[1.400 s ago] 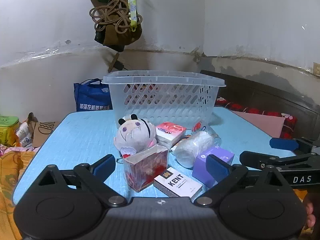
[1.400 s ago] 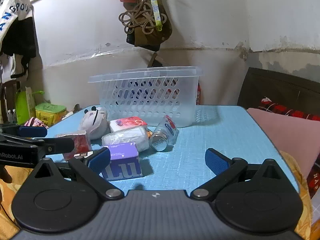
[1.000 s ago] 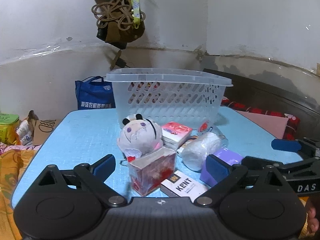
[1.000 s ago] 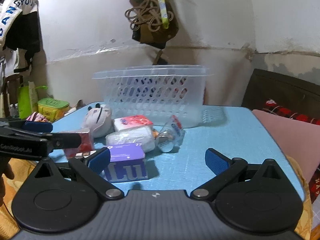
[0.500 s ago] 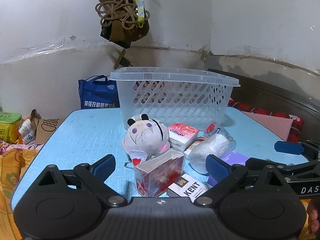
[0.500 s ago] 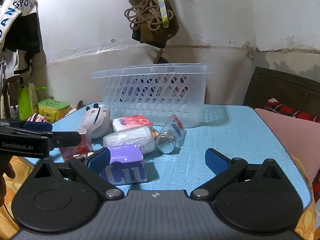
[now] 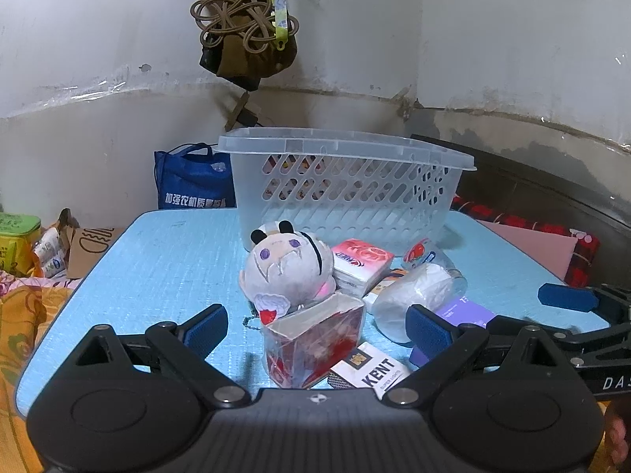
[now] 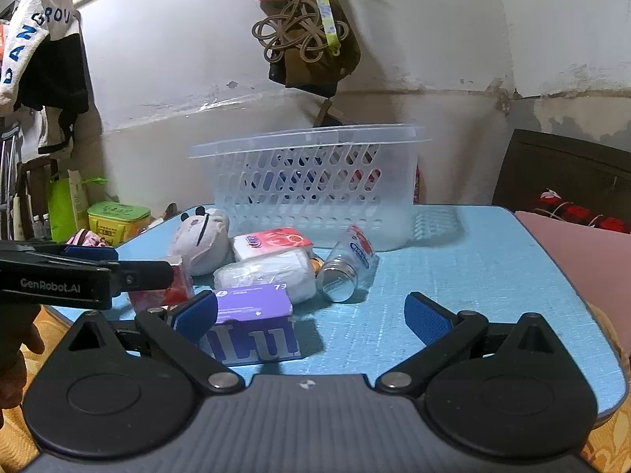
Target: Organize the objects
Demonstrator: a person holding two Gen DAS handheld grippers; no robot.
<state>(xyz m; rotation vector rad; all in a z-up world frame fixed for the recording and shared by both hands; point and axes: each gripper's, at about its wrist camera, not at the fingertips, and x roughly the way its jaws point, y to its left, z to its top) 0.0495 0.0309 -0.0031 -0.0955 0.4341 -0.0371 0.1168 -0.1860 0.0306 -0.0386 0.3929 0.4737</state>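
Observation:
A clear plastic basket (image 7: 347, 193) (image 8: 311, 185) stands at the back of the blue table (image 7: 165, 268). In front of it lie a grey plush toy (image 7: 286, 272), a pink tissue pack (image 7: 361, 262), a white wrapped roll (image 7: 414, 295), a clear jar on its side (image 8: 347, 268), a purple box (image 8: 252, 323), a KENT box (image 7: 368, 366) and a red clear-wrapped box (image 7: 315, 339). My left gripper (image 7: 315, 329) is open, its fingers either side of the red box. My right gripper (image 8: 311, 315) is open just right of the purple box.
A blue bag (image 7: 193, 181) stands behind the table's left corner. Green tins and packets (image 8: 118, 220) sit to the left. A brown bag with knotted cord (image 7: 248, 39) hangs on the wall above the basket. Bedding with a pink sheet (image 8: 583, 248) lies to the right.
Both grippers have drifted slightly; the left one has crept closer to the red box, which now sits lower and nearer between its fingers. No object has moved on the table.

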